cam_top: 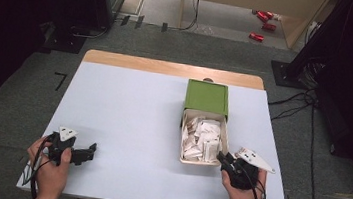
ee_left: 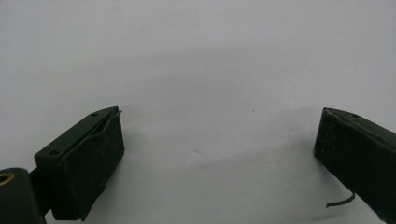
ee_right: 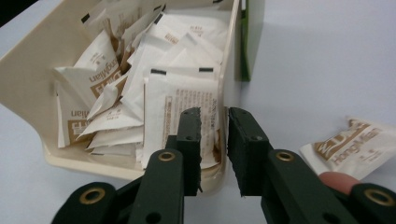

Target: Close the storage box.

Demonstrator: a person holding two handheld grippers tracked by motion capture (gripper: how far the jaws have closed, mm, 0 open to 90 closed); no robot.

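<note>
Inside, the cream drawer (ee_right: 28,70) holds jumbled white sachets (ee_right: 182,100).

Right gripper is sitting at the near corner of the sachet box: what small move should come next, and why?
Probably close the right gripper on the box wall. Its narrowly parted jaws straddle the cream drawer wall at the near corner, with sachets just inside. The green sleeve covers only the far end, so a grip would let it slide. The left gripper rests open on the table.

Cream tray (cam_top: 184,130) holding white sachets (ee_right: 180,100) with brown lettering; green sleeve (cam_top: 207,97); pale blue-white tabletop (cam_top: 127,119) with a wooden far edge; black tongs (ee_right: 214,140).
</note>
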